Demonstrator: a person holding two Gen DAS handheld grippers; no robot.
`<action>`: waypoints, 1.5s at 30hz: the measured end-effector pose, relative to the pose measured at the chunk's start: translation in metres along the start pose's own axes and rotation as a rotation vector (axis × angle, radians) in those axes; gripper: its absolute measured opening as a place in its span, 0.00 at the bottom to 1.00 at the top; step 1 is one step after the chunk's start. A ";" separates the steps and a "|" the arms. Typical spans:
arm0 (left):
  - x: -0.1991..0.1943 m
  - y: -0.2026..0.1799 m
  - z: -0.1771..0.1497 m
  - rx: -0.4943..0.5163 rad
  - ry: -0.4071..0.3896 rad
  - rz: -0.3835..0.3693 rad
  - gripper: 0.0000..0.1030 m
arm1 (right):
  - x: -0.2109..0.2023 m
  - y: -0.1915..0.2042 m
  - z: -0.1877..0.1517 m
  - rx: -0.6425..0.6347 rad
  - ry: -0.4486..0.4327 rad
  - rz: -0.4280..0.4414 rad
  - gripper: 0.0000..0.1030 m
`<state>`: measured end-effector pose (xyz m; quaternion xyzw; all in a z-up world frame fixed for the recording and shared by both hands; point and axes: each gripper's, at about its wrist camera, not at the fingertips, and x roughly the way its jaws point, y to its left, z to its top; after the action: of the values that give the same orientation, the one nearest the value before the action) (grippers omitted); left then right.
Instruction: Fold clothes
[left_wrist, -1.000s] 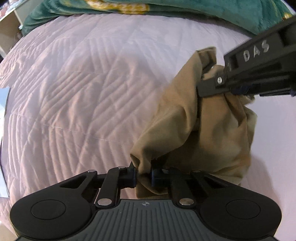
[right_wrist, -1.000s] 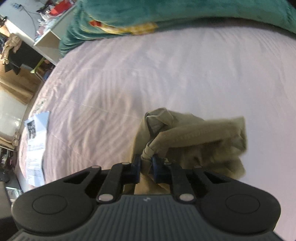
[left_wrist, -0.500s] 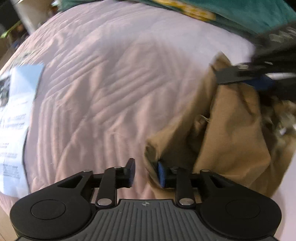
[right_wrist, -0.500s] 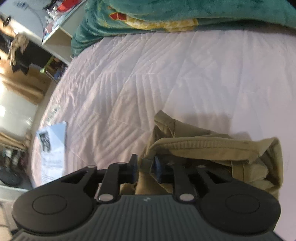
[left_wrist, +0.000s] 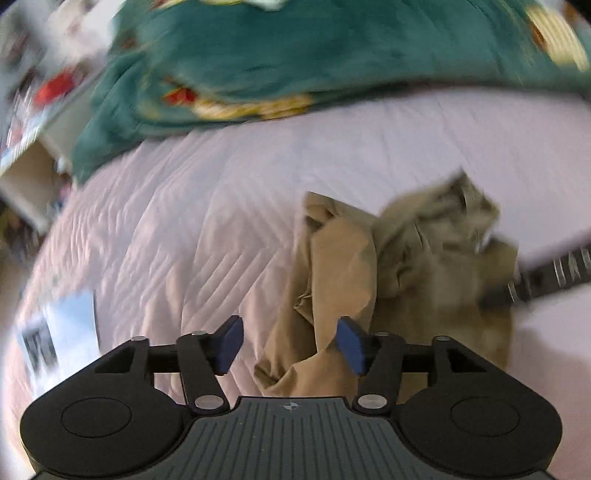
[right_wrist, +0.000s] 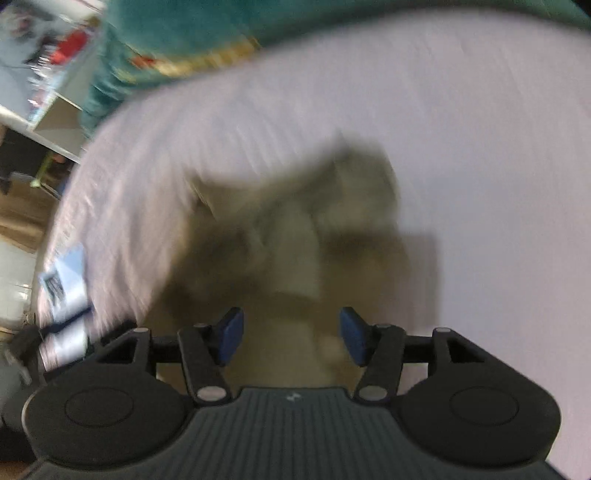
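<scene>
A crumpled tan garment (left_wrist: 399, 273) lies in a heap on the pale pink quilted bed (left_wrist: 207, 221). My left gripper (left_wrist: 290, 345) is open and holds nothing; the garment's near edge lies just past its right pad. My right gripper (right_wrist: 291, 336) is open above the same garment (right_wrist: 295, 251), which is heavily blurred in the right wrist view. Part of the right gripper's black body (left_wrist: 550, 277) shows at the right edge of the left wrist view, at the garment's right side.
A teal blanket with a yellow and red pattern (left_wrist: 295, 62) lies bunched along the far side of the bed. A printed sheet of paper (left_wrist: 59, 328) lies at the bed's left edge. A shelf with clutter (right_wrist: 48, 66) stands beyond the bed at the left.
Both grippers have opened and let go of the tan garment, which has dropped into a heap on the bed. Both views have swung and are blurred by motion.
</scene>
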<state>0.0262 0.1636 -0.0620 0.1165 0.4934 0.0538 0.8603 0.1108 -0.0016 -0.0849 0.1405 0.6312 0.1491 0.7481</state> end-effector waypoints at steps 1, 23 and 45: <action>0.007 -0.008 -0.001 0.038 0.025 0.016 0.58 | 0.009 -0.003 -0.013 0.011 0.028 -0.013 0.56; 0.013 0.035 -0.002 -0.098 0.024 0.041 0.56 | 0.018 -0.026 -0.020 0.156 -0.084 -0.008 0.17; 0.089 -0.003 0.025 -0.017 0.049 -0.223 0.14 | 0.047 -0.020 0.027 0.092 -0.147 -0.050 0.05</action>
<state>0.0929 0.1752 -0.1251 0.0523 0.5238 -0.0354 0.8495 0.1453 -0.0018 -0.1311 0.1696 0.5840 0.0906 0.7887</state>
